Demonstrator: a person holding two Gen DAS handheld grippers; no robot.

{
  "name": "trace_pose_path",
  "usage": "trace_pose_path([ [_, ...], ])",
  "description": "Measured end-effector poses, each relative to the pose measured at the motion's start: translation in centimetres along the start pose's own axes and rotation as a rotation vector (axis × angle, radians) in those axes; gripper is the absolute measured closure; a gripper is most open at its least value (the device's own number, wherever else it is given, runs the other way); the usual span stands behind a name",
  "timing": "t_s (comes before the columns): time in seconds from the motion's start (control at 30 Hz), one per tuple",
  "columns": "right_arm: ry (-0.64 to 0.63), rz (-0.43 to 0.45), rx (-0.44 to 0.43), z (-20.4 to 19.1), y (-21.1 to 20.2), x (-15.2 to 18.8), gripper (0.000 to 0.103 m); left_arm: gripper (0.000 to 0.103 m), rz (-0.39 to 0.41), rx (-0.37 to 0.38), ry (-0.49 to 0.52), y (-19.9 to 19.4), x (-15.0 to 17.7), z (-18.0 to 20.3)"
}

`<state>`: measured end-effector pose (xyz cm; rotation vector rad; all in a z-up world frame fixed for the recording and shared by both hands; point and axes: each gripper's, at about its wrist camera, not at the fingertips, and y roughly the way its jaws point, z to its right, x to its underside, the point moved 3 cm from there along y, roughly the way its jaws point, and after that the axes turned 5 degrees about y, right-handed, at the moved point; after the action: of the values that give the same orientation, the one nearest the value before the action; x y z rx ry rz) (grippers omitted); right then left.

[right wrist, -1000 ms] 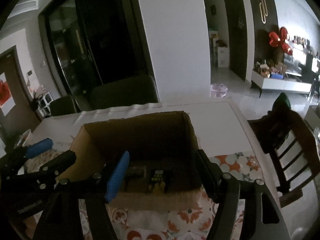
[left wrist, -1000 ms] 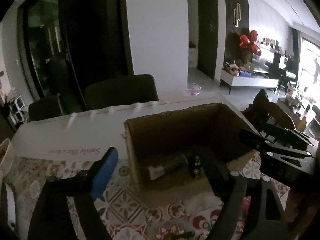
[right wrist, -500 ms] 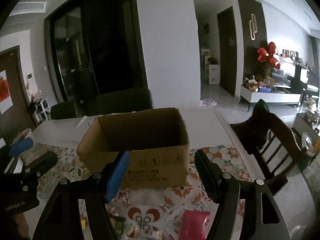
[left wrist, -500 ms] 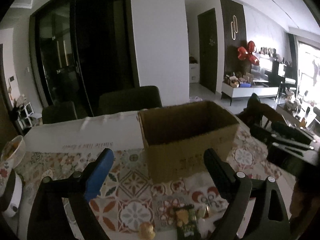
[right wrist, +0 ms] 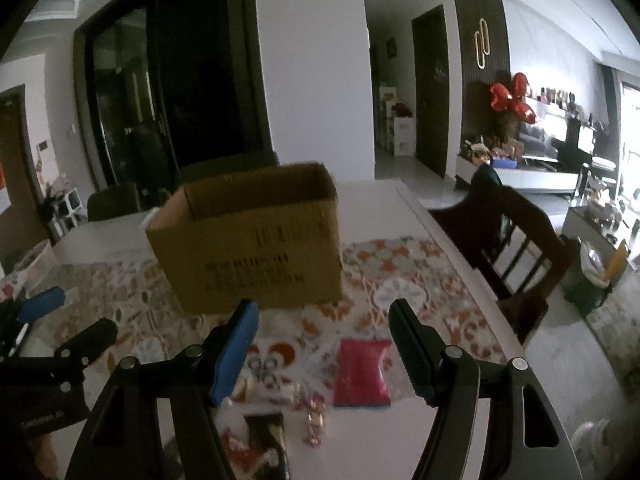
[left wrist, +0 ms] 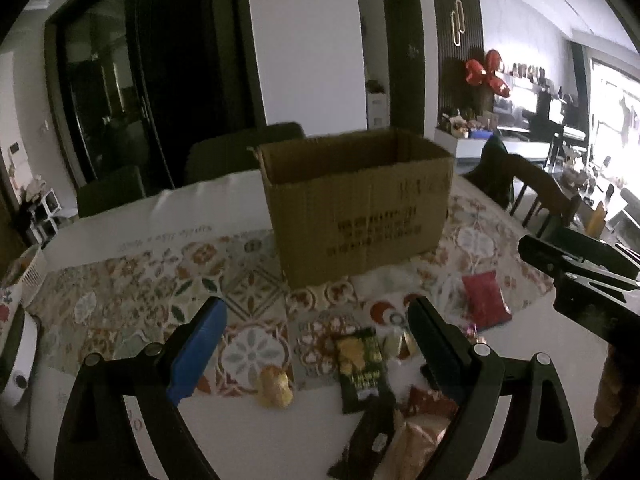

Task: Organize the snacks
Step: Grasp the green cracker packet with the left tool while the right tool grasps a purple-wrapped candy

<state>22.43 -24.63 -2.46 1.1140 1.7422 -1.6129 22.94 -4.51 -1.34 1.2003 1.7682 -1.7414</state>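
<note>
Snacks lie closest to you, scattered along the near edge of the desk point(left wrist: 224, 432): a green-and-yellow packet point(left wrist: 358, 362), a small golden wrapped piece point(left wrist: 274, 386) to its left, and a pink packet point(right wrist: 363, 372) lying flat on the patterned cloth point(left wrist: 132, 292). Your left tongs point(left wrist: 314, 354) hang spread wide above the green packet, gripping nothing. Your right tongs point(right wrist: 322, 354) also stand apart and empty, with the pink packet showing between their tips but below them, untouched. Bare white desk runs on either side of the pile, giving you room to come down. Beyond the snacks, the open cardboard box point(left wrist: 356, 208) sits upright on the cloth, its near wall facing you. Past the desk's right edge stands a wooden chair point(right wrist: 516, 248), close to that side.
</note>
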Motion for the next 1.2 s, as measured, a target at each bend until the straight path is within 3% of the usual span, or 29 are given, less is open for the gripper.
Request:
trace_pose_path([
  [0.67, 0.039, -0.232, 0.009, 1.9, 4.9, 7.5, 0.036, 0.015, -0.245, 0.053, 0.004, 7.3, 5.9, 2.2],
  [1.2, 0.066, -0.322, -0.012, 1.7, 7.3, 9.5, 0.058, 0.022, -0.348, 0.09, -0.032, 11.2, 7.3, 3.1],
])
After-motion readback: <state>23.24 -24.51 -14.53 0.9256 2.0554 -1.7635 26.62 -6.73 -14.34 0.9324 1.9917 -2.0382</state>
